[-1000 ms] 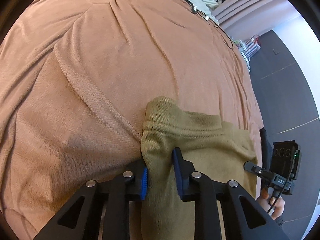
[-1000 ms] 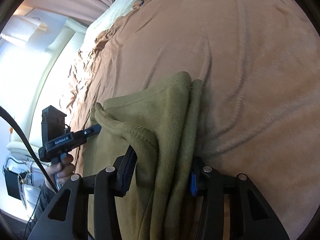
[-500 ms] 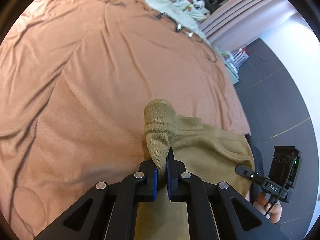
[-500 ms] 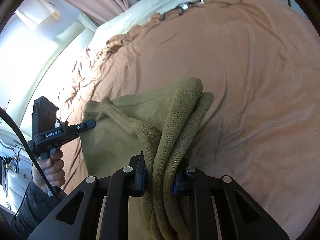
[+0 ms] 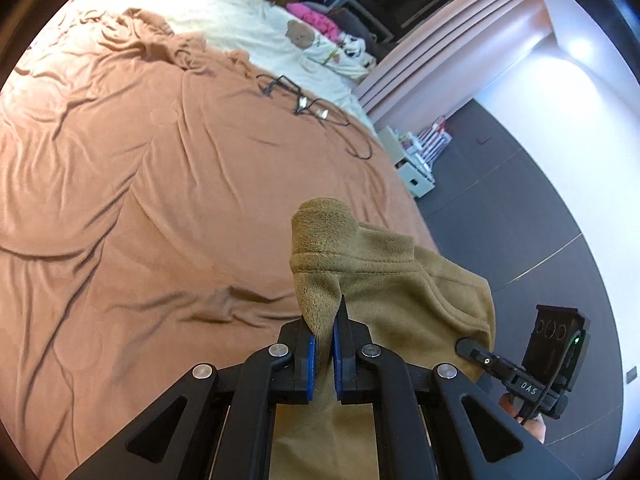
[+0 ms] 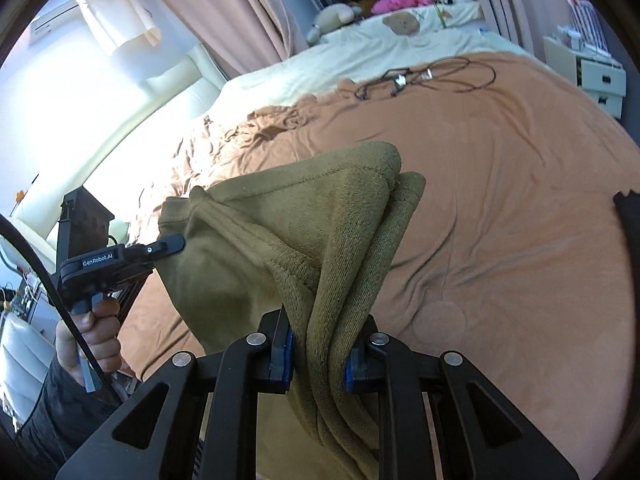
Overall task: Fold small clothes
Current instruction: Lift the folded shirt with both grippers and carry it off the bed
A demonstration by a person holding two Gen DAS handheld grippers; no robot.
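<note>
Olive fleece garment (image 5: 384, 280) pinched at one corner between left gripper's (image 5: 324, 354) blue pads (image 5: 311, 364), nearly closed on a thin fold. Right gripper (image 6: 318, 358) clamps a thick bunched layer at the other corner. Cloth spans between both, raised over tan bedspread (image 5: 140, 184). Black cables (image 5: 312, 108) at 12 o'clock; cream sheet (image 6: 360, 56) beyond.
</note>
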